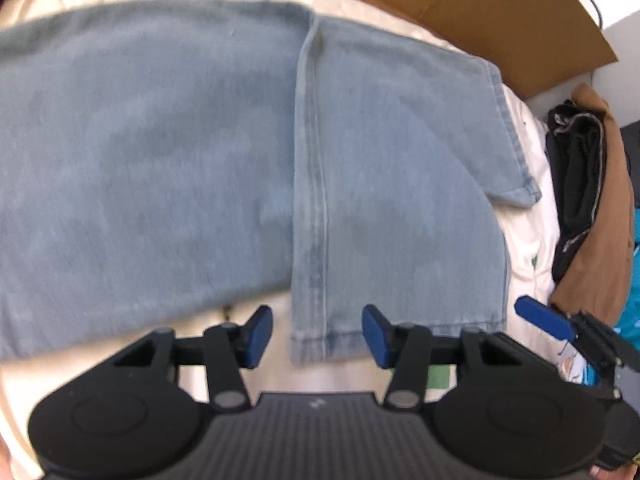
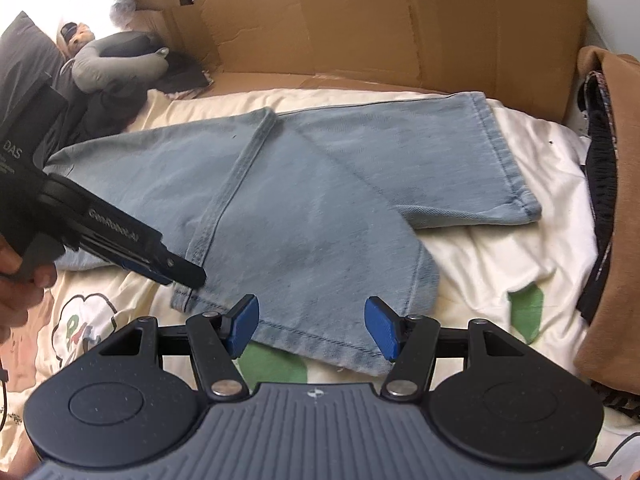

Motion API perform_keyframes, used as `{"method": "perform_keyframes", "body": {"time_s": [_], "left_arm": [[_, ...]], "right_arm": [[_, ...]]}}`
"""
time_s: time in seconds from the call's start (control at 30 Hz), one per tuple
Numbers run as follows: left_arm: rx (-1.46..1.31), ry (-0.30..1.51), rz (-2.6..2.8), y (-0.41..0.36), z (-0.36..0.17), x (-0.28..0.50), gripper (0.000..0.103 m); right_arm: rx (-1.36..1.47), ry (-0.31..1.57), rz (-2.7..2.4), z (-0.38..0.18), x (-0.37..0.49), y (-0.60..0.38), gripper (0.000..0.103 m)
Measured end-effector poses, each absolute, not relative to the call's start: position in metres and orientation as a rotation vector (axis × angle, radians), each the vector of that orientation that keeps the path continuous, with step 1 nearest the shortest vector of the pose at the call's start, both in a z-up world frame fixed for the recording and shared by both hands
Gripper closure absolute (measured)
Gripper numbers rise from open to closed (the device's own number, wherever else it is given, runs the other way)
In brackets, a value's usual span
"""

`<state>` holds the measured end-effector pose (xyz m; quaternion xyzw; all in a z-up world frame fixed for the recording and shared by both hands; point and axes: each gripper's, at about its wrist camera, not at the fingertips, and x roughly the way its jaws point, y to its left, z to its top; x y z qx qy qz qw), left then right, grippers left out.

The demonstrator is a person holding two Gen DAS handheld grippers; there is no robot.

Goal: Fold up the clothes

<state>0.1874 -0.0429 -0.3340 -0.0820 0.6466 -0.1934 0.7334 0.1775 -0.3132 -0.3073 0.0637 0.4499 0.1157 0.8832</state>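
- One pair of jeans (image 2: 304, 208), two grippers, one cardboard sheet (image 2: 360, 32) lying beyond the fingers.
- Jeans are lying light blue and faded on a bedsheet (image 2: 500, 280); one hem sitting between each gripper's fingers.
- Left gripper (image 1: 318, 336) is gaping wide, gripping nothing; right gripper (image 2: 312, 326) likewise.
- Jeans' far end is running out of view; left view is blurring.
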Motion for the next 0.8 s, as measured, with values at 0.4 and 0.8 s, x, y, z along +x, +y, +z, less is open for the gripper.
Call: {"method": "perform_keyframes", "body": {"time_s": [0.4, 0.8], "left_arm": [[-0.304, 1.423, -0.453, -0.029, -0.352, 0.185, 0.09], [-0.44, 1.379, -0.549, -0.039, -0.31, 0.191, 0.094]], "right_arm": [[0.088, 0.961, 0.331, -0.312, 0.181, -0.282, 0.038], [-0.017, 0.927, 0.383, -0.311, 0.188, -0.247, 0.037]]}}
